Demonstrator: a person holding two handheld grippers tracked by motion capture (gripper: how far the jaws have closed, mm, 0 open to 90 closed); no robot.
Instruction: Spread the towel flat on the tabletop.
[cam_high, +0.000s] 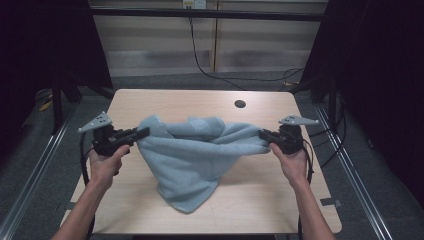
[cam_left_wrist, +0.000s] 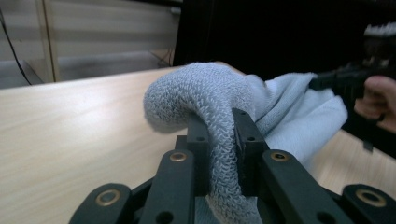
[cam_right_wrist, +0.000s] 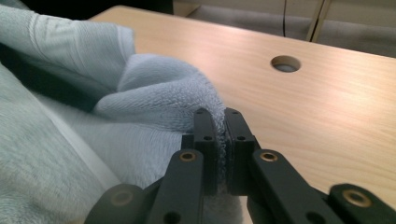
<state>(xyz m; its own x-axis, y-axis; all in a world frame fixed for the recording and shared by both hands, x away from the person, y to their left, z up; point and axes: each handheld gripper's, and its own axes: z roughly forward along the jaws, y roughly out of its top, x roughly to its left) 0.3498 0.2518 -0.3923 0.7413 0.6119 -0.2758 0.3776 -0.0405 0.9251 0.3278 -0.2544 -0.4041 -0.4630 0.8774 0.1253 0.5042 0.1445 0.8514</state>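
A pale blue-grey towel (cam_high: 192, 160) hangs between the two tools, above the middle of the wooden counter (cam_high: 260, 195). The left tool (cam_high: 142, 133) clamps one bunched corner, a thick fold of terry standing up between its jaws in the left gripper view. The right tool (cam_high: 264, 135) pinches the opposite corner, its jaws almost together on a thin edge. The cloth sags in the middle, loosely crumpled, and its lowest point rests on the counter nearer the person.
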